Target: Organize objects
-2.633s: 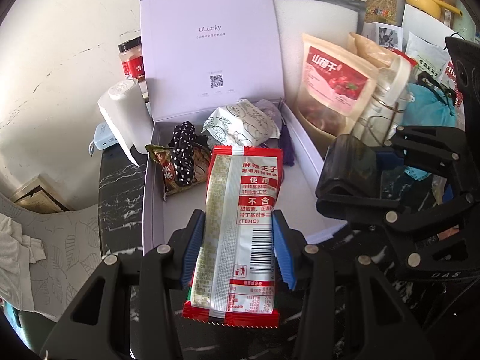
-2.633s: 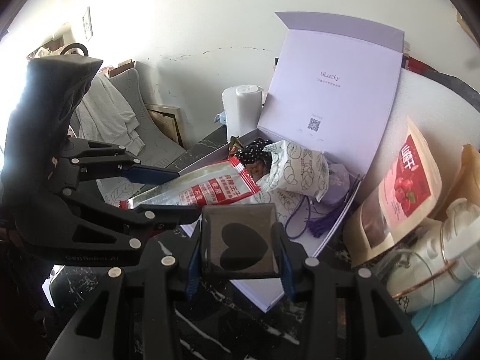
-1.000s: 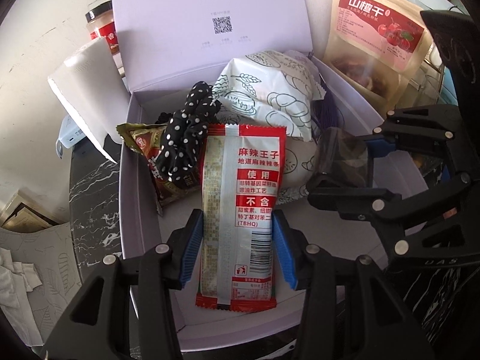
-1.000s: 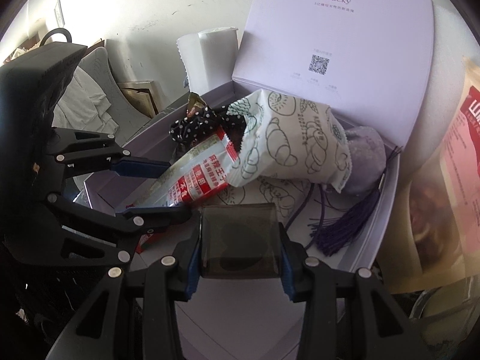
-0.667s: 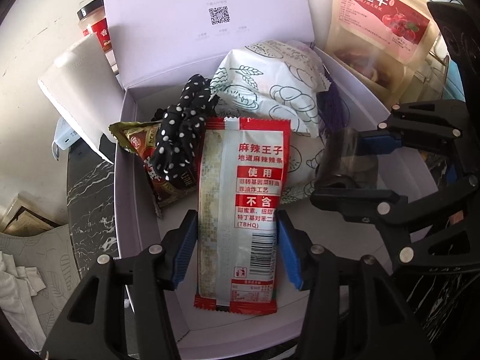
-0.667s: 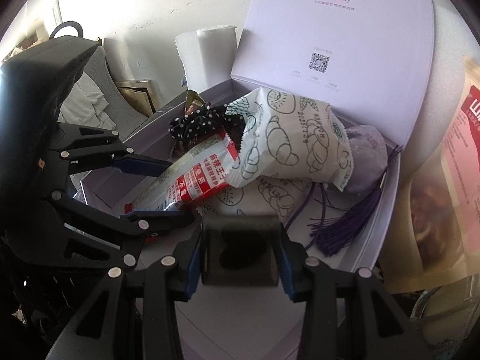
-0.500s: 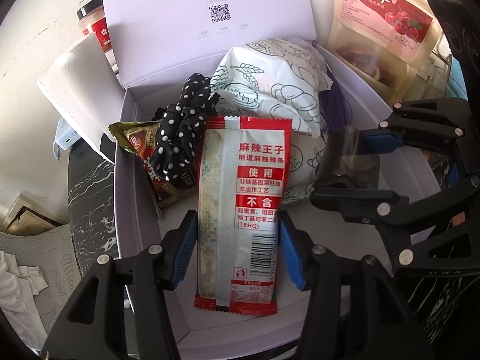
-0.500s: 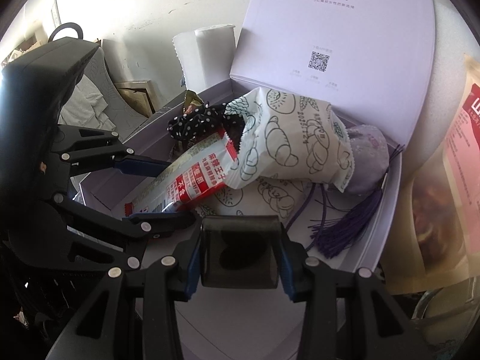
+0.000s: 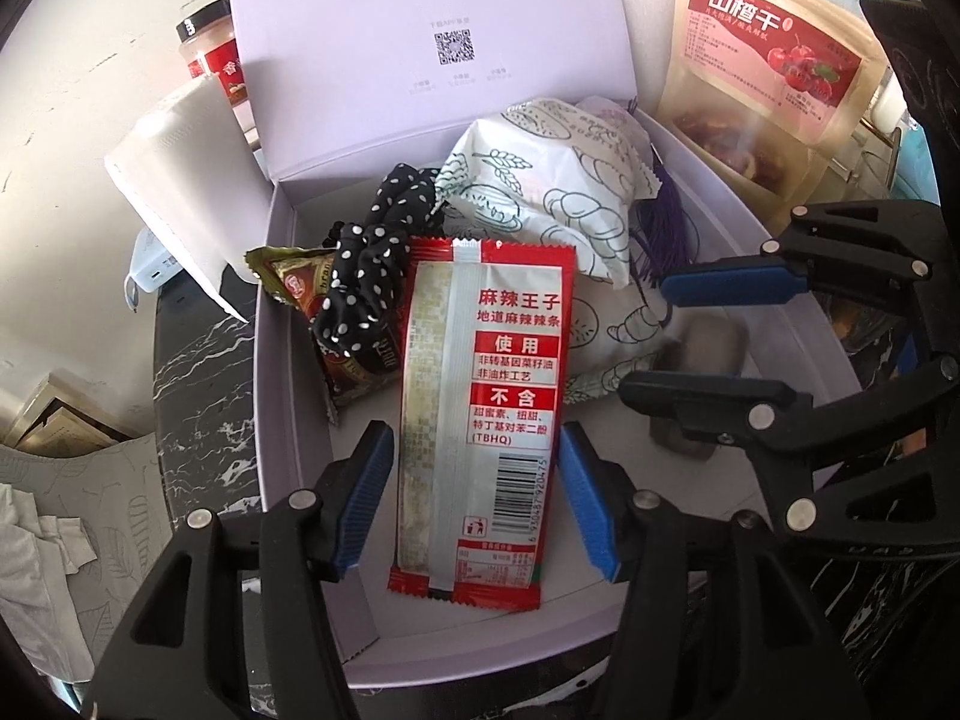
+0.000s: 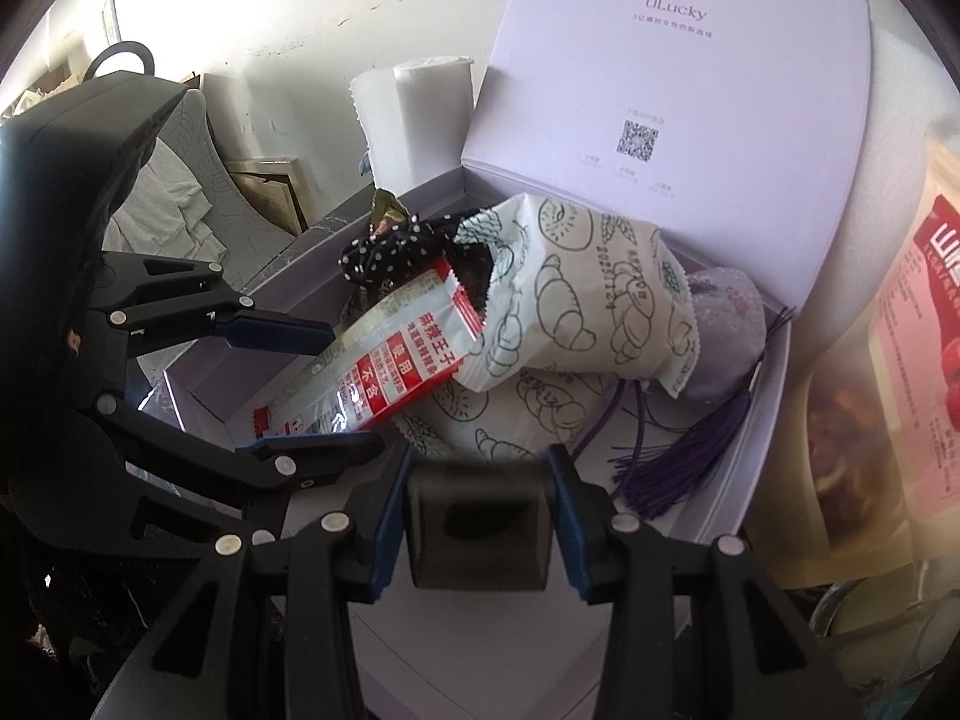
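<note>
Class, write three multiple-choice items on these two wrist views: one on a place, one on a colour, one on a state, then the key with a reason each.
1. Where does the red snack packet lie?
A. in the lilac box
B. on the floor
C. on the paper roll

2. What colour is the tassel?
A. green
B. purple
C. yellow

3. The right tongs are:
A. empty
B. shut on the dark block
C. out of view

Key: A, box walls surround it; B, purple threads show; B, both pads press the block's sides.

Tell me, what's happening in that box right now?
Left gripper opening, red snack packet released in lilac box. Right gripper clamps dark translucent case. Nothing blocking.
</note>
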Tool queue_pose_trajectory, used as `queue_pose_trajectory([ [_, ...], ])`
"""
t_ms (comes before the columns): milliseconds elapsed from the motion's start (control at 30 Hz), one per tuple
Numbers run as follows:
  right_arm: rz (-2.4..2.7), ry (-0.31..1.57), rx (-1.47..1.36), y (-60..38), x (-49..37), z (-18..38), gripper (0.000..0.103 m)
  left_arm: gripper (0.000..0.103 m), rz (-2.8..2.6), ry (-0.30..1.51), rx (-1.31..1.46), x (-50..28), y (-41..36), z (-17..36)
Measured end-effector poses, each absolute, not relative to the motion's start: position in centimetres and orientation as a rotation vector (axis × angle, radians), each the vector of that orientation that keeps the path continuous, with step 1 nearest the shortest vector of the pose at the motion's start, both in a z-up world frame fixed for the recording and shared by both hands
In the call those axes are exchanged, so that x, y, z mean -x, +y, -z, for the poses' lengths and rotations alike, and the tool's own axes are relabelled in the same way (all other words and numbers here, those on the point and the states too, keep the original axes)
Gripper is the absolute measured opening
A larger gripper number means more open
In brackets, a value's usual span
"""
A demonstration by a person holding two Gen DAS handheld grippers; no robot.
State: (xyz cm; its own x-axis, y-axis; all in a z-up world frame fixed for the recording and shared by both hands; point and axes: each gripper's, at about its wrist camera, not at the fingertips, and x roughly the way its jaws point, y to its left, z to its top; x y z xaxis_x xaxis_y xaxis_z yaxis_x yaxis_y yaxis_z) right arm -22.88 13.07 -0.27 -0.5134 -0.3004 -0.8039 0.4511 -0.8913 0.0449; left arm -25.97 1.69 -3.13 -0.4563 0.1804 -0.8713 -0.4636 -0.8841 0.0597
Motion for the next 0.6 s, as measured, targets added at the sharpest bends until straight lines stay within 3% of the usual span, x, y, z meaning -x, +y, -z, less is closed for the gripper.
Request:
queue_pose_trajectory([
  [133,2.427,0.260,-1.233,13.2,23.3,0.1,0.054,0.062,-2.390,0.408,1.367,25.7,1.4,2.7],
  [367,2.442,0.263,-1.247,14.4,22.5,-0.5,0.056,0.071,-2.454,0.403,1.354,24.8,0.2,1.1],
  [600,2.466,0.265,-1.214,14.3,21.4,-2.0,0.059,0.072,-2.488,0.336,1.326,25.0,0.3,-0.8],
])
